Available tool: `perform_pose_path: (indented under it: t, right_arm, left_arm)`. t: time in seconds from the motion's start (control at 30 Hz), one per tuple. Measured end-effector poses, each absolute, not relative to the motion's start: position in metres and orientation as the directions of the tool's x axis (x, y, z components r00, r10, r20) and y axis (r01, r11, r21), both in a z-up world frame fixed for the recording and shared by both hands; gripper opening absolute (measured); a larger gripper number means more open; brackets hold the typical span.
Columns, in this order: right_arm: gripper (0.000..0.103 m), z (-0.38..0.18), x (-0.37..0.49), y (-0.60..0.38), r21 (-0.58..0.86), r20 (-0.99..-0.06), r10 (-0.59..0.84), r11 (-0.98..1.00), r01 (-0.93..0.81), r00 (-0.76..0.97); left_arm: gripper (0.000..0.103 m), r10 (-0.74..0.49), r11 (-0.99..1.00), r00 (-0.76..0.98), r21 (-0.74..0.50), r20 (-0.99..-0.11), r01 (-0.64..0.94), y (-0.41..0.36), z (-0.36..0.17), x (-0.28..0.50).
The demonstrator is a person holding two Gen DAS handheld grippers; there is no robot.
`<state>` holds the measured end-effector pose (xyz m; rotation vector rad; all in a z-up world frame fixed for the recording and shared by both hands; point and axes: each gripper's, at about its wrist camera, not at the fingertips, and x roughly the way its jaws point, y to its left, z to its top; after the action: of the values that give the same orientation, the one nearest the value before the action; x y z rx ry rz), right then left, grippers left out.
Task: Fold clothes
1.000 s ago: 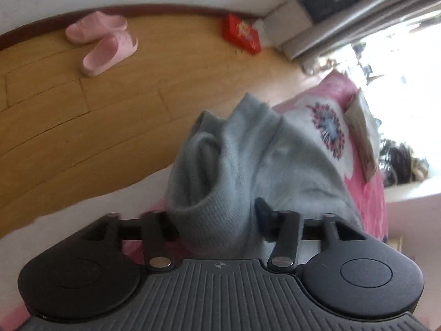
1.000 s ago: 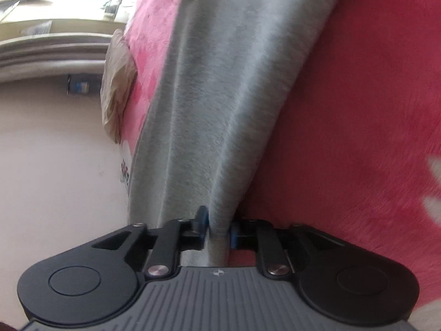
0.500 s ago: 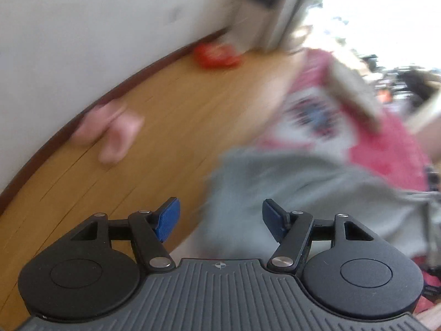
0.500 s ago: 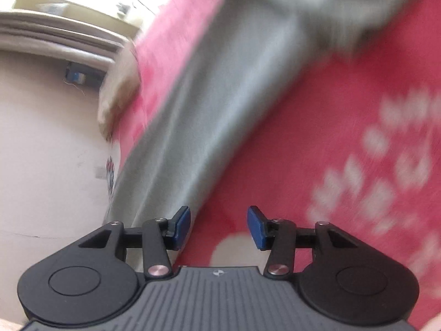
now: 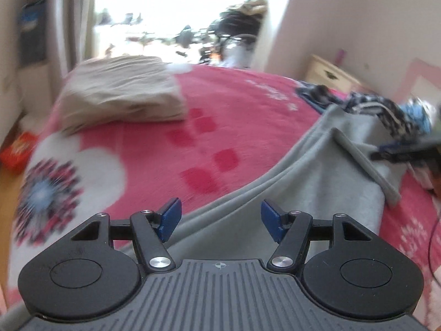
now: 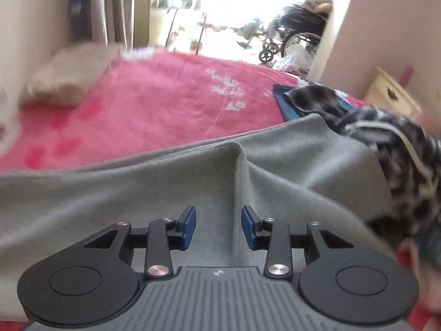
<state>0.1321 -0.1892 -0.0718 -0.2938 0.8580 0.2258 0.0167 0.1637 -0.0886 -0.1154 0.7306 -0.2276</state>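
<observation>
Bedroom with bright window behind; pink blanket (image 5: 220,104) over the bed. On it, grey garment (image 6: 137,193) spread long, running from near left toward far right, ridged by a fold. Left gripper (image 5: 221,219) released, jaws wide above its near edge. Right gripper (image 6: 218,227) released, jaws astride the fold. Beyond: beige folded pile (image 5: 121,93); black-and-white clothes (image 6: 386,138) overlapping the far end.

grey garment (image 6: 171,193) | spread, creased, one raised fold | on pink blanket (image 6: 165,110)
</observation>
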Motion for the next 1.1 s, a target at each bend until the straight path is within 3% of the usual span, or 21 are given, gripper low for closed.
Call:
perform_pose_path:
  t: [0.13, 0.33, 0.4, 0.47, 0.83, 0.9, 1.0, 1.03, 1.1]
  right_arm:
    - [0.039, -0.089, 0.162, -0.167, -0.222, -0.795, 0.06, 0.897, -0.382, 0.603]
    - [0.036, -0.117, 0.206, -0.157, -0.274, -0.842, 0.003, 0.859, -0.432, 0.539]
    - [0.004, -0.127, 0.218, -0.158, -0.286, -0.86, -0.026, 0.852, -0.439, 0.509]
    - [0.0, -0.124, 0.221, -0.161, -0.325, -0.847, -0.064, 0.847, -0.42, 0.527]
    - [0.0, -0.075, 0.223, -0.166, -0.607, -0.655, -0.177, 0.702, -0.372, 0.735]
    - [0.0, -0.069, 0.232, -0.166, -0.6, -0.659, -0.174, 0.708, -0.372, 0.732]
    - [0.002, -0.063, 0.242, -0.17, -0.434, -0.769, -0.092, 0.802, -0.41, 0.633]
    - [0.005, -0.063, 0.246, -0.172, -0.368, -0.809, -0.067, 0.833, -0.413, 0.585]
    - [0.038, -0.071, 0.242, -0.176, -0.285, -0.846, -0.035, 0.873, -0.396, 0.532]
  left_arm:
    - [0.061, -0.272, 0.958, 0.716, -0.111, -0.643, 0.264, 0.142, -0.102, 0.032]
    - [0.046, -0.265, 0.939, 0.689, -0.016, -0.675, 0.345, 0.13, -0.123, 0.035]
    - [0.042, -0.254, 0.931, 0.702, 0.028, -0.666, 0.363, 0.125, -0.126, 0.032]
    - [0.036, -0.244, 0.926, 0.715, 0.061, -0.655, 0.372, 0.124, -0.127, 0.028]
    - [0.024, -0.226, 0.937, 0.736, 0.065, -0.638, 0.344, 0.126, -0.132, 0.028]
    - [0.024, -0.223, 0.936, 0.738, 0.071, -0.637, 0.344, 0.125, -0.133, 0.029]
    - [0.024, -0.219, 0.937, 0.739, 0.072, -0.637, 0.341, 0.125, -0.134, 0.029]
    - [0.025, -0.218, 0.94, 0.739, 0.068, -0.638, 0.336, 0.125, -0.135, 0.029]
    - [0.027, -0.213, 0.945, 0.738, 0.057, -0.641, 0.323, 0.126, -0.135, 0.03]
